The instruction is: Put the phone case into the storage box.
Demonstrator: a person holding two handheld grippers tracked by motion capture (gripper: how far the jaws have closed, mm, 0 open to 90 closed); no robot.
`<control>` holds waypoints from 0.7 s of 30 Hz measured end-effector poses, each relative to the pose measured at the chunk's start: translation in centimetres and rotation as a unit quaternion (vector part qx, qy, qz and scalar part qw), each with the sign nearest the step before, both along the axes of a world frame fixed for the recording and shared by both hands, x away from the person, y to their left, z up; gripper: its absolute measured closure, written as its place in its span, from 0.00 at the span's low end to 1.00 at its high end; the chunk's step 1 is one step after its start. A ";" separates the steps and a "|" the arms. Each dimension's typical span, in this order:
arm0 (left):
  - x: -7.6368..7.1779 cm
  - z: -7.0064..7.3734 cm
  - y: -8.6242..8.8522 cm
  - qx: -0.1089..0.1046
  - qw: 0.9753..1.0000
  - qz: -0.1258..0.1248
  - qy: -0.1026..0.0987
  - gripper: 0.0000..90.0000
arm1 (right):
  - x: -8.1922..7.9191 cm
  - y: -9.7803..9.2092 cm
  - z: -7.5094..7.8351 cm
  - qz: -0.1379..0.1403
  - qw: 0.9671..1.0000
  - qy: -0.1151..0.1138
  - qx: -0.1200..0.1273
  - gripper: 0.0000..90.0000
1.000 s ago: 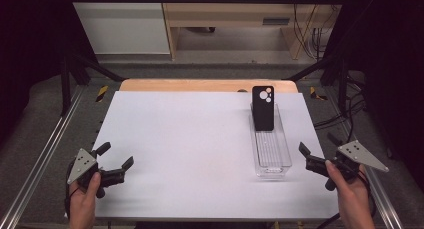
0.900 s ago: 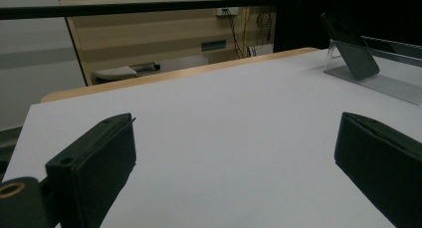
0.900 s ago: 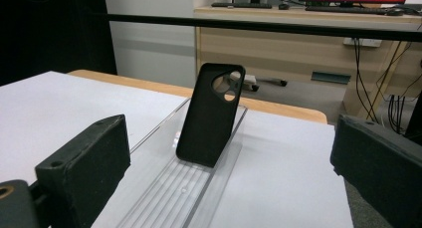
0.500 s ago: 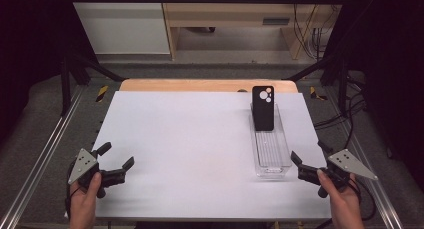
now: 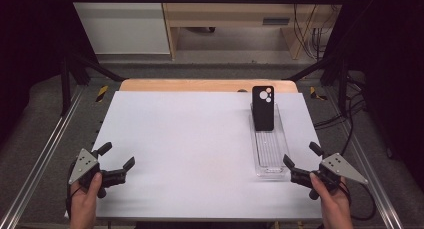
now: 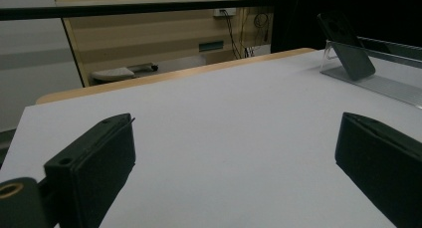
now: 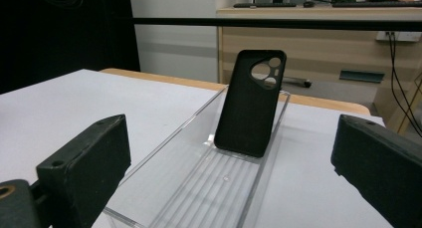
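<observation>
From the high view, the black phone case with round camera cut-outs point(image 5: 263, 108) leans upright at the far end of the clear ribbed plastic tray point(image 5: 269, 151); the right gripper point(image 5: 299, 163), wide open and empty, sits just beside the tray's near end, where a careless push could shove the tray. The left gripper point(image 5: 118, 158), open and empty, rests well apart, white tabletop point(image 5: 190, 139) free between. In the left gripper view the tray looks lightweight, probably. In the right gripper view, the case point(image 7: 251, 103) could topple if clipped.
</observation>
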State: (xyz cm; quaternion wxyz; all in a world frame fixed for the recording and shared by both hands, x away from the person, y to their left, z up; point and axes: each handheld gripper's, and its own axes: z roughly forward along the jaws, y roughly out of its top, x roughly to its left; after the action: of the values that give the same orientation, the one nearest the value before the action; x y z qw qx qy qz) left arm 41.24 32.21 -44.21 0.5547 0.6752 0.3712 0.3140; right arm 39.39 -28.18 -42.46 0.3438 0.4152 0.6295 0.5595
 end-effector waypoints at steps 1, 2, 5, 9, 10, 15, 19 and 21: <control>0.0 0.0 0.0 -0.001 1.000 0.000 0.000 0.03 | 0.1 0.2 -0.1 0.002 1.000 -0.001 0.002 0.03; 0.0 0.0 0.0 -0.003 1.000 -0.001 -0.002 0.03 | 0.1 0.3 -0.2 0.004 1.000 -0.001 0.000 0.03; 0.0 0.1 0.0 -0.003 1.000 -0.003 -0.006 0.03 | 0.2 0.7 -0.4 0.010 1.000 0.000 0.000 0.03; -0.1 0.1 -0.1 -0.010 1.000 -0.007 -0.009 0.03 | 0.3 1.3 -0.8 0.020 1.000 -0.001 -0.002 0.03; -0.1 0.2 -0.1 -0.014 1.000 -0.008 -0.008 0.03 | 0.4 1.5 -0.9 0.024 1.000 0.001 -0.003 0.03; -0.1 0.2 0.1 -0.036 0.999 -0.016 -0.011 0.03 | 0.9 2.5 -1.1 0.045 0.999 0.006 -0.005 0.04; 0.0 0.2 -0.1 -0.033 0.999 -0.023 -0.011 0.03 | 1.6 3.3 -1.0 0.059 0.998 0.010 0.002 0.04; 0.1 0.2 -0.3 -0.028 0.999 -0.029 -0.009 0.03 | 2.0 3.7 -1.1 0.059 0.998 0.013 0.005 0.05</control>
State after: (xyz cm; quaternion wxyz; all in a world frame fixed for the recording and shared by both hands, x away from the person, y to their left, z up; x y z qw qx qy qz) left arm 41.32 31.95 -44.05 0.5858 0.6672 0.3551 0.2927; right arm 41.39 -24.49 -43.54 0.2999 0.3867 0.6543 0.5765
